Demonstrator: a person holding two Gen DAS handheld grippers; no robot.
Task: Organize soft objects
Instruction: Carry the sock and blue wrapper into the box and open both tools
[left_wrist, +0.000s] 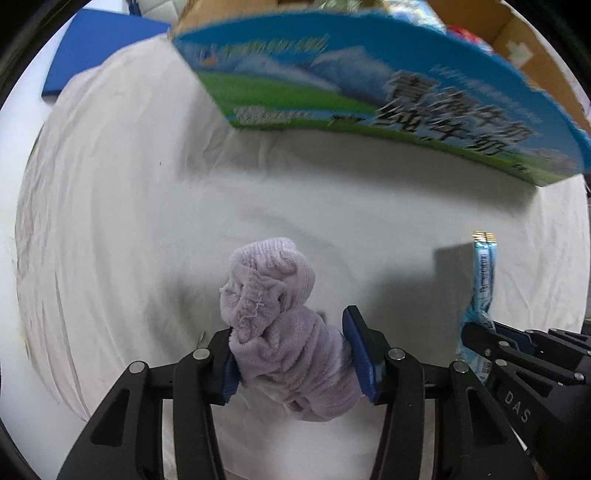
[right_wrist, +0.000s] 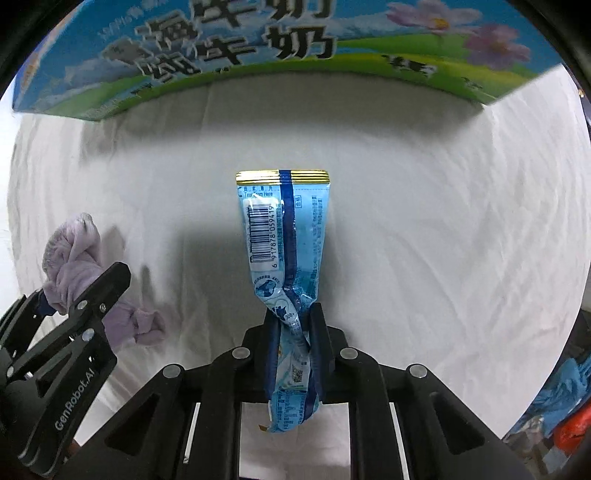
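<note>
Left gripper (left_wrist: 291, 347) clamps a limp lilac cloth (left_wrist: 273, 295) at mid-bundle above the white sheet (left_wrist: 129, 221); right gripper (right_wrist: 293, 350) pinches a light, crinkly blue packet (right_wrist: 284, 236) near its twisted lower end, likely slippery; printed carton (left_wrist: 369, 92) stands ahead

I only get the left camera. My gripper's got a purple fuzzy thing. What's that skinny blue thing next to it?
Observer: A light blue snack packet, pinched low down by the right gripper. You see it edge-on; its flat side has a barcode.
Operator: Is it bent?
Observer: Yes, it is twisted and crumpled where the pads grip, and flat above, up to its gold top seal.
Operator: Does my purple thing hang down?
Observer: Yes. The right view shows the purple cloth trailing below the left gripper, with a knotted end over the white sheet.
</note>
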